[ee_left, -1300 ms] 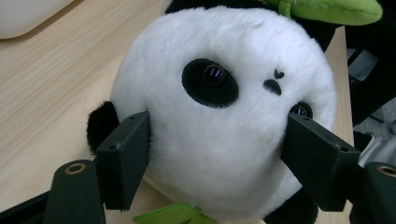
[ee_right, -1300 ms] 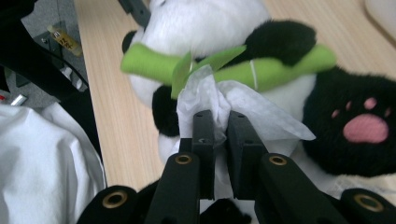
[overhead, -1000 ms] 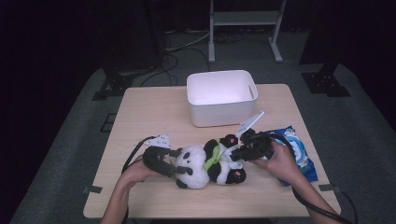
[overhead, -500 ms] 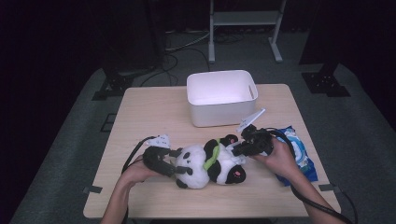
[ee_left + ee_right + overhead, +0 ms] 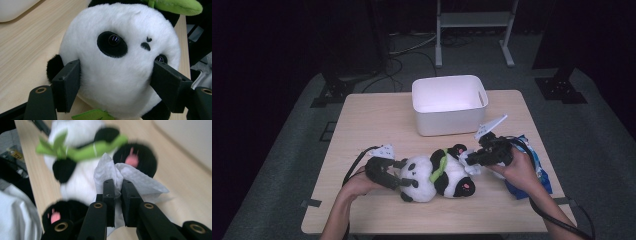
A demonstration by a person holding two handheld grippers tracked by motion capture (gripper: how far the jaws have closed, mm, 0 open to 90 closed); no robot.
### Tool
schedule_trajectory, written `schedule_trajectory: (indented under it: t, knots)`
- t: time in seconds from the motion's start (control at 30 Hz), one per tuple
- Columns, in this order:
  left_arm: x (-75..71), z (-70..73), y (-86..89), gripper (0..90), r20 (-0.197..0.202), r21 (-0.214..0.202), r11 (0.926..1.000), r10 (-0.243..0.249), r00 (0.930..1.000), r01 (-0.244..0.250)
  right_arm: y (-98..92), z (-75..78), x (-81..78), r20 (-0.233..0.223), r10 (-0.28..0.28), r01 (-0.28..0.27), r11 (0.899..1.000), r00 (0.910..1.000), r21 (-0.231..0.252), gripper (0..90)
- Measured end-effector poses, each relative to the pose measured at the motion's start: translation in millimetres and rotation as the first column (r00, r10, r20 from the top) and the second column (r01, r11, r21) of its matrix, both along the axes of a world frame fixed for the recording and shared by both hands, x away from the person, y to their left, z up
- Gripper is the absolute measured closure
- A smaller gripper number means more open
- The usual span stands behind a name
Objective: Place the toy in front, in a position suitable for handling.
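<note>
Low in the high view's middle, I keep the panda [image 5: 432, 175] lying lengthwise, head clamped by my left gripper [image 5: 399, 177]; my right gripper [image 5: 472, 159], clenched on a white wipe [image 5: 125, 177], sits at its feet.

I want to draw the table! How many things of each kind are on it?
Panda toy: 1
White bin: 1
White tissue: 1
Blue packet: 1
Tools, left tool and right tool: 2
Total: 6

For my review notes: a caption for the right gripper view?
Right gripper pinches a white tissue against the toy panda.
</note>
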State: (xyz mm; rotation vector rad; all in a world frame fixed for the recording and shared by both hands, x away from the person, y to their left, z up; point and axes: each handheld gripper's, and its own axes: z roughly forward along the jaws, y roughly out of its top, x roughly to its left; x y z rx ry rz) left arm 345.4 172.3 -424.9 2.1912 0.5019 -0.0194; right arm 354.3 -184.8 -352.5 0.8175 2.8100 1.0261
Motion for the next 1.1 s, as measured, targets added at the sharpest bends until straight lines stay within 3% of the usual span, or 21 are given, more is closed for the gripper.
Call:
schedule_trajectory:
  t: [0.1,0.27,0.43,0.6,0.73,0.97,1.1]
  knots:
    - [0.0,-0.2,0.1,25.4,0.000,-0.002,1.0000,0.001,1.0000,-0.001,14.6,16.0,9.5,0.047,-0.009,0.009,1.000,0.9989,-0.002,81.1]
    - [0.4,-1.3,0.6,25.4,0.001,-0.002,1.0000,0.005,1.0000,-0.005,23.9,19.2,23.5,0.045,-0.013,0.013,1.000,0.9989,0.000,81.1]
    - [0.9,-0.5,0.0,25.3,-0.003,-0.004,0.9999,0.016,0.9999,-0.016,23.7,6.7,31.4,-0.023,0.001,-0.001,1.000,0.9997,-0.001,80.8]
    - [1.3,3.8,1.7,23.1,-0.004,0.021,0.9995,0.025,0.9997,-0.025,22.0,-12.9,24.9,-0.063,-0.001,-0.002,0.999,0.9980,-0.046,81.4]
    - [0.8,2.9,1.3,22.0,-0.009,0.030,0.9994,0.019,0.9998,-0.019,14.4,-17.3,23.0,-0.073,0.003,-0.003,1.000,0.9974,-0.001,81.6]
    - [-0.6,0.8,0.3,22.6,-0.002,0.030,0.9995,0.000,1.0000,0.000,0.9,-27.3,7.7,-0.096,0.001,-0.001,1.000,0.9954,-0.004,81.5]
    - [-1.0,0.2,-0.5,23.1,0.003,0.030,0.9995,-0.004,1.0000,0.004,-1.5,-25.7,1.5,-0.092,0.003,-0.003,1.000,0.9958,0.000,81.6]
